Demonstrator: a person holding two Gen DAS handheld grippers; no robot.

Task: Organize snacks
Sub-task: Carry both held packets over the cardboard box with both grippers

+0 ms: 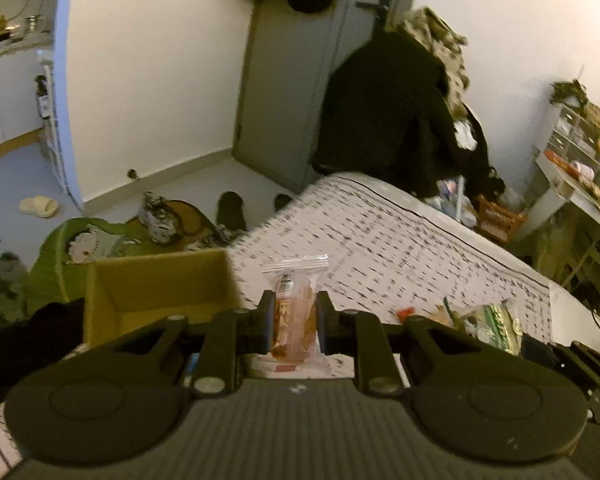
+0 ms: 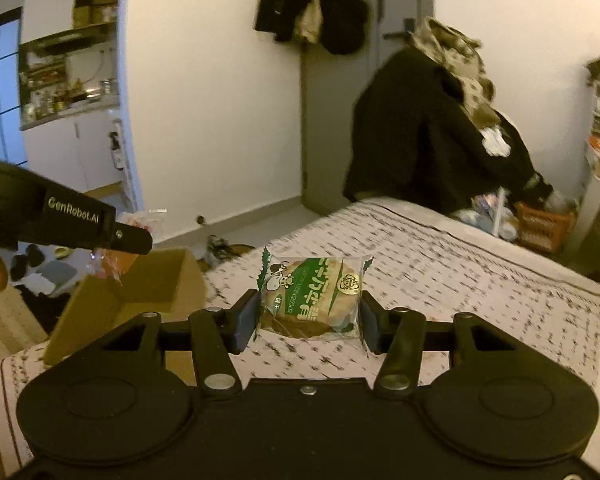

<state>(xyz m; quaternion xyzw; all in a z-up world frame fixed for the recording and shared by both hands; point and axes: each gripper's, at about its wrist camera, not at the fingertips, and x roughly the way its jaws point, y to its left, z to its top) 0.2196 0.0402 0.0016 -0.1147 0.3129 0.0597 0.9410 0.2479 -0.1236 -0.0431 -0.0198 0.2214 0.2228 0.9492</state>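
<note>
My left gripper (image 1: 293,314) is shut on a clear-wrapped orange snack packet (image 1: 295,304), held upright just right of an open cardboard box (image 1: 156,292) on the bed. My right gripper (image 2: 309,312) is shut on a green-and-white wrapped round cake (image 2: 312,298) above the bed. The right wrist view shows the left gripper (image 2: 112,236) with its snack over the box (image 2: 140,284). The green cake packet also shows at the right of the left wrist view (image 1: 496,324).
The bed has a white patterned cover (image 1: 380,248). Small loose snacks (image 1: 406,312) lie on it near the right. Clothes and slippers litter the floor (image 1: 160,216) beyond the box. A dark coat (image 1: 396,120) hangs past the bed's far end.
</note>
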